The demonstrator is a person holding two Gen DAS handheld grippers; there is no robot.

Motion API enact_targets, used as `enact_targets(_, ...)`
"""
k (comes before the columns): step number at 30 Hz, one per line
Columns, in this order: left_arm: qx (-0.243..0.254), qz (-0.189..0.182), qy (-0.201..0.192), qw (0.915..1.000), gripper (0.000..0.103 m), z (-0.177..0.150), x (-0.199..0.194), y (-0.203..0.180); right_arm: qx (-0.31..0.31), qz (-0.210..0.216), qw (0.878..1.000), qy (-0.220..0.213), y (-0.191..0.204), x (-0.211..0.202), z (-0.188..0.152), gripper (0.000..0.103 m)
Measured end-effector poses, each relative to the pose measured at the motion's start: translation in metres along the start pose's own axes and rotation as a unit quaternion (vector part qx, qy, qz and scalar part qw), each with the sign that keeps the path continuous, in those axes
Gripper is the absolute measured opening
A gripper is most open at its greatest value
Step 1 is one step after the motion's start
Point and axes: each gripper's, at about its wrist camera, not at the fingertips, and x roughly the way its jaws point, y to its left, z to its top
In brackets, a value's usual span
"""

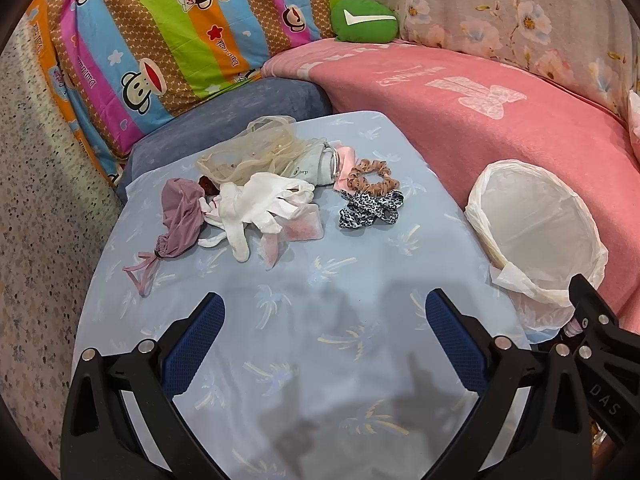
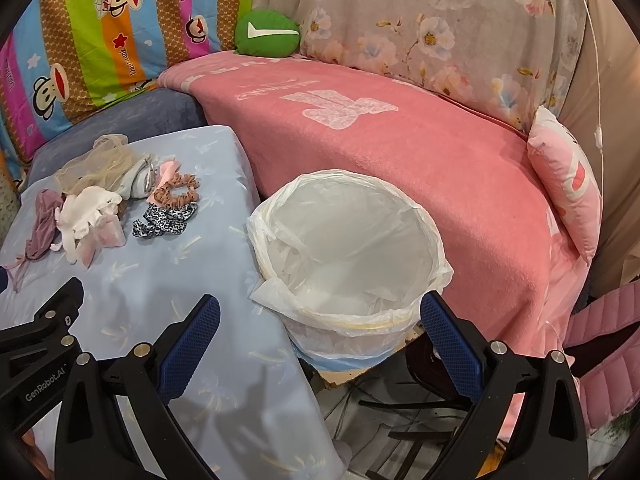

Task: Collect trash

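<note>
A heap of small items lies on the light blue cloth-covered surface [image 1: 320, 280]: a white glove [image 1: 248, 208], a mauve drawstring pouch [image 1: 180, 216], a beige net [image 1: 248, 152], a brown scrunchie [image 1: 372, 178] and a leopard-print scrunchie [image 1: 370, 210]. A bin lined with a white plastic bag [image 1: 536, 232] stands to the right of the surface. My left gripper [image 1: 324, 312] hangs open over bare cloth, short of the heap, holding nothing. My right gripper [image 2: 320, 312] is open in front of the bin [image 2: 348, 248], its fingers apart at the near rim; the bin looks empty.
A pink blanket [image 1: 480, 112] covers the bed behind the bin. A striped cartoon-print pillow [image 1: 160, 40] and a green cushion [image 1: 364, 20] lie at the back. A pink pillow [image 2: 568, 184] rests at the right. Speckled floor [image 1: 36, 200] runs along the left.
</note>
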Motion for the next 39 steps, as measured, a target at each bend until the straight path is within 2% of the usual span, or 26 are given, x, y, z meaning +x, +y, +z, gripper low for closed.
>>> enact_targets(22,0.000,-0.013,0.001,0.9999,0.096,0.002,0.004,0.000,0.003,-0.002,1.000,-0.001,-0.001,0.002,0.004,0.097)
enact_targets(39,-0.004,-0.028,-0.009,0.9995,0.096,0.015,0.013,0.007,0.010,-0.008,1.000,-0.005,0.008,0.010,0.016,0.097)
